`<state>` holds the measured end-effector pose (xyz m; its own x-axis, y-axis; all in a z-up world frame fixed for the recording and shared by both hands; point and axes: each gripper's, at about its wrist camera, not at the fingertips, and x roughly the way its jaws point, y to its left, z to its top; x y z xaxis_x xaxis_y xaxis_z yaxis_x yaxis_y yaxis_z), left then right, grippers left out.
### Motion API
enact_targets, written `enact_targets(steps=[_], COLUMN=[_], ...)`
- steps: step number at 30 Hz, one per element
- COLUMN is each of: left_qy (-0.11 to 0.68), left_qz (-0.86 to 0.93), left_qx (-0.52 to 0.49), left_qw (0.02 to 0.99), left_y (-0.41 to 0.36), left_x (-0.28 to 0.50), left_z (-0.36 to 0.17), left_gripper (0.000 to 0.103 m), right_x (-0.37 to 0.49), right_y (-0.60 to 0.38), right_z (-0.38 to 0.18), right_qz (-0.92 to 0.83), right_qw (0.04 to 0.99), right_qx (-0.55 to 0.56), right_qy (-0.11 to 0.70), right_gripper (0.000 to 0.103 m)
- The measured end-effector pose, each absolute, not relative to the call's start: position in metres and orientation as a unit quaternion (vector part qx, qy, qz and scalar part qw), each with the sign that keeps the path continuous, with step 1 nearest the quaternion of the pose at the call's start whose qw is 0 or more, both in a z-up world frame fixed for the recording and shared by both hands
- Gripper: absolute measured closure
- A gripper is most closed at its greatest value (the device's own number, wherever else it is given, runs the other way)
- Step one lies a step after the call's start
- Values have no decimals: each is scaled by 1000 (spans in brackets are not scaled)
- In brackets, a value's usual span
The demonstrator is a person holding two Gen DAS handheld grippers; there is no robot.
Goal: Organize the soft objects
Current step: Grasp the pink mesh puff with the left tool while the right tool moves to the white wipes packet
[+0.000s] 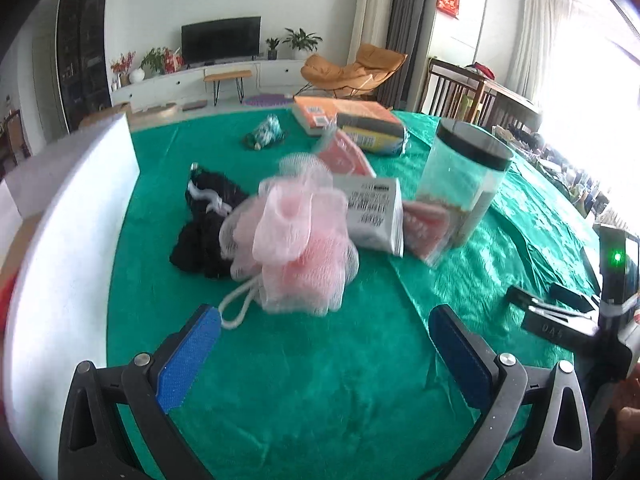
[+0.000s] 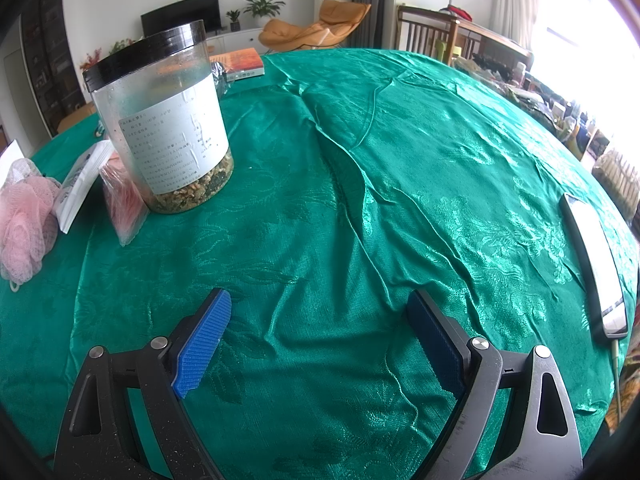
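- Pink mesh bath pouf (image 1: 288,236): lies on the green tablecloth (image 1: 320,380) of the desk, the landmark for the items below. Its bunched body is roughly round with no clear long axis; its white cord loop (image 1: 238,308) trails from the lower edge toward the camera, ending close to the left pad of the left tongs. In the right wrist view the pouf (image 2: 24,220) sits at the far left edge.
- Black fabric item (image 1: 204,232): crumpled, touching the pouf on its left side; its long axis runs from near the camera away from it.
- White printed packet (image 1: 376,216): just right of the pouf and partly behind it, touching it.
- Red packets (image 1: 424,232): right of the white packet, leaning at the foot of the jar.
- Clear plastic jar (image 2: 168,128): upright, black lid, white label, a layer of dried contents at the bottom; well right of the pouf.
- Green-and-white patterned bundle (image 1: 266,132): far beyond the pouf, apart from it.
- Stacked books (image 1: 348,120): beyond the pouf, to the right of the bundle.
- Left tongs (image 1: 324,344): released, blue pads spread wide, empty, just short of the pouf.
- Right tongs (image 2: 318,336): released, pads wide apart, empty, over bare wrinkled cloth well right of the pouf.
- Phone (image 2: 596,264): at the desk's right edge, far from the pouf.
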<state>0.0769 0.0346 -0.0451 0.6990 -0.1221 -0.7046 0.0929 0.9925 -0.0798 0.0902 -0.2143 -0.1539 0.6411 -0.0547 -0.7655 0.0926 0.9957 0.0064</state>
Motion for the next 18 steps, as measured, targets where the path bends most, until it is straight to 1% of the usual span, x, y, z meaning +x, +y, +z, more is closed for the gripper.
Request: enact_targets(steps=[4, 6, 7, 8, 9, 12, 15, 18], left_qy=[402, 421, 424, 429, 436, 423, 418, 420], left_qz=[-26, -17, -16, -11, -9, -31, -54, -60], left_qx=[21, 16, 16, 16, 8, -37, -67, -70], left_qw=[915, 907, 905, 903, 900, 905, 904, 903], left_y=[20, 23, 25, 27, 31, 46, 58, 67], left_x=[127, 151, 158, 161, 162, 137, 90, 49], left_z=[-43, -52, -56, -60, -62, -52, -43, -43], left_gripper=[0, 5, 24, 66, 80, 84, 84, 84], right_x=[90, 90, 90, 90, 90, 90, 90, 90], right_y=[-214, -214, -214, -214, -214, -214, -214, -214], right_z=[-154, -154, -154, -154, -154, -154, -154, -154], right_qz=[-41, -41, -41, -41, -41, -41, -41, -41], right_qw=[906, 906, 906, 906, 906, 906, 906, 906], right_qx=[22, 22, 22, 22, 22, 23, 23, 23], right_qy=[422, 422, 422, 422, 422, 422, 422, 422], right_gripper=[12, 12, 12, 12, 12, 12, 12, 12])
